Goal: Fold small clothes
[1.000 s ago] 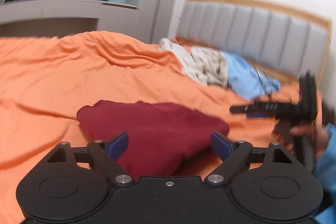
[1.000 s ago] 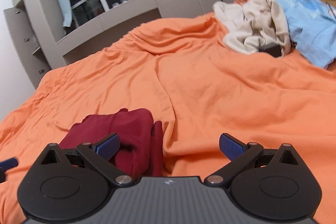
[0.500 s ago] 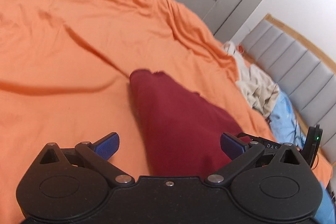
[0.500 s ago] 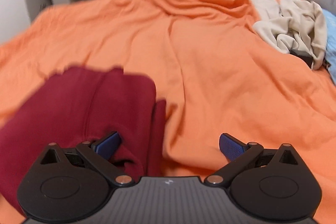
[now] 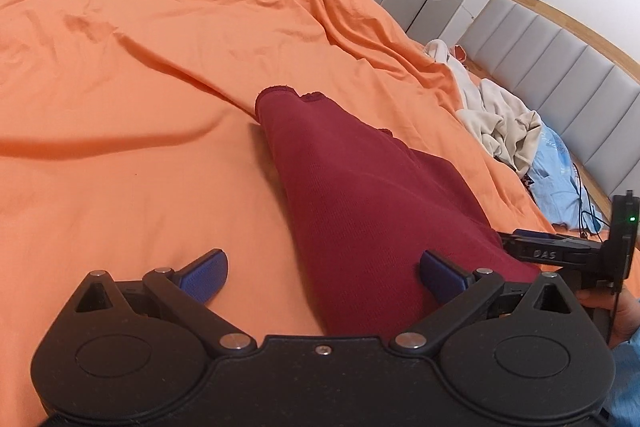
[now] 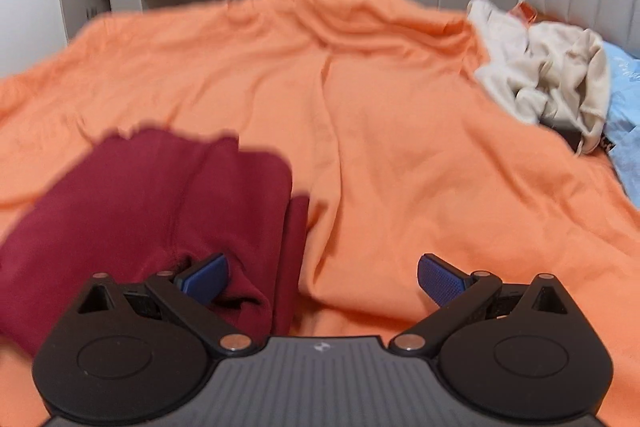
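I've got the dark red garment (image 5: 360,211) lying folded into a narrow wedge on the orange bedspread (image 5: 140,87), and I take it as my landmark. My left gripper (image 5: 322,273) straddles its near end, jaws spread wide, gripping nothing; they opened to that over the past second and the cloth sits loose between the pads. My right gripper (image 6: 322,279) is at the garment's right near edge, also spread wide, its left pad touching a crease, nothing pinched. From the left wrist view, the right gripper (image 5: 560,253) shows just beyond the garment's right side.

Risks, my call: closing now could bunch the layers and undo the fold, or catch bedspread with the fabric. Beyond the garment lie a cream garment (image 6: 540,75) and a light blue one (image 5: 556,175), unfolded.

Containers: none in view.
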Available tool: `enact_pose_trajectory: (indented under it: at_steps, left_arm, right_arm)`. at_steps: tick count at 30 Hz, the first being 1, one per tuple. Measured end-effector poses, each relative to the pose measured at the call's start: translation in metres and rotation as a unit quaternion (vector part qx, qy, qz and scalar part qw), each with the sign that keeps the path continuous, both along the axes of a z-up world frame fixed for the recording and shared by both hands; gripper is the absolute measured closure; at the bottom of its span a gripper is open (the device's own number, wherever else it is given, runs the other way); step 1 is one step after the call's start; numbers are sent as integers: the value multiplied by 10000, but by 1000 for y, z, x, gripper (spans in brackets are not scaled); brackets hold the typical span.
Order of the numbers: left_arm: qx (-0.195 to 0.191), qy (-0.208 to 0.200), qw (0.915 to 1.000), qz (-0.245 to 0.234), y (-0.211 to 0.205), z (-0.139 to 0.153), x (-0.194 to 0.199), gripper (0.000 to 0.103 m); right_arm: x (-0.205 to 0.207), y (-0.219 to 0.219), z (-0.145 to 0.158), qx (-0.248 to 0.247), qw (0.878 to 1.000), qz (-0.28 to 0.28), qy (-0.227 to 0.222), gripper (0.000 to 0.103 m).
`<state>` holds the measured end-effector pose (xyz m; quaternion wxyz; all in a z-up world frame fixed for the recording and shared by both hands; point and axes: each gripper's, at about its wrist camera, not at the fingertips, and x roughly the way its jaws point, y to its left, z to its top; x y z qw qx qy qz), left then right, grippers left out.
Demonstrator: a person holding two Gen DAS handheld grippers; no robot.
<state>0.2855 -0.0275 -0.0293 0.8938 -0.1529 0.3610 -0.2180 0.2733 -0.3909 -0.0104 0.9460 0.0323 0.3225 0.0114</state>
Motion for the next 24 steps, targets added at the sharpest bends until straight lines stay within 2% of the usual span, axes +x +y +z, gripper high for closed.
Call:
enact_pose_trajectory:
  at_steps: [3,6,9,12,13,16,19,22,24]
  left_arm:
    - [21,-35,10000,11,0,0,-2,1]
    - [91,-77,9999,14,-3,2,-2,1]
    - [90,-88,9999,21,-4,3,-3,1]
    - [89,-100,9999,32,-6,4,-2,1]
    - [88,-103,9999,35,-6,4,-2,1]
    - [87,-108,9999,37,-6,3,-2,1]
    - [83,-115,9999,40,-6,3,-2,1]
    - [82,-115,9999,38,-6,2,-2,1]
    - [81,-115,9999,38,-6,3,-2,1]
  right_arm:
    - [-8,-14,13,481,9975,-78,-519,0]
    - [-4,-29,17,1275,9884,-41,-819,0]
    - [13,-43,11,2268,9703,265,-797,0]
    - [36,-53,-4,3198,9453,485,-419,1]
    - [43,-54,-9,3285,9428,503,-264,4]
    - [59,-52,-21,2954,9547,357,47,17]
    - [68,-50,-30,2722,9614,153,379,30]
    - [68,-47,-37,2539,9652,27,620,42]
    - [67,-44,-39,2599,9633,46,676,49]
